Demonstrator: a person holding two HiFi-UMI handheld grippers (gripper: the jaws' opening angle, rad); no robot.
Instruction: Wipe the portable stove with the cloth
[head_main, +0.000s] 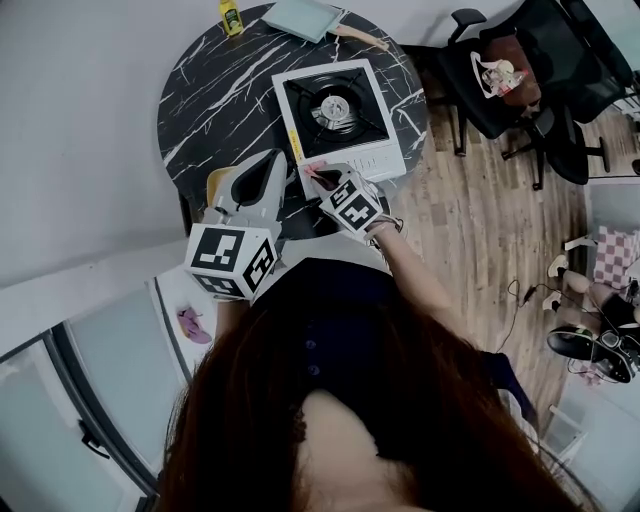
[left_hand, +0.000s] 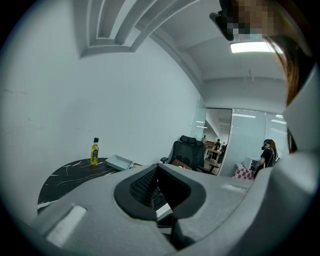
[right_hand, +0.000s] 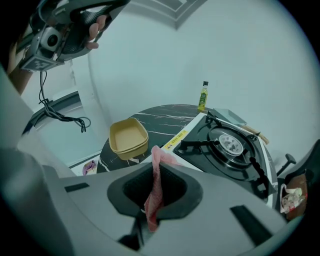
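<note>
The white portable stove (head_main: 338, 108) with a black top and a round burner stands on the round black marble table (head_main: 215, 95). My right gripper (head_main: 322, 178) is at the stove's front left corner and is shut on a pink cloth (head_main: 316, 168). In the right gripper view the cloth (right_hand: 155, 195) hangs pinched between the jaws of that gripper (right_hand: 156, 187), with the stove (right_hand: 230, 145) just beyond to the right. My left gripper (head_main: 278, 160) is held up above the table's near edge, left of the stove. Its jaws (left_hand: 157, 187) look shut with nothing in them.
A yellow tray (head_main: 214, 186) lies under the left gripper at the near left. A yellow oil bottle (head_main: 231, 17), a pale blue tray (head_main: 301, 18) and a wooden utensil (head_main: 360, 38) are at the far side. Black office chairs (head_main: 510, 80) stand to the right.
</note>
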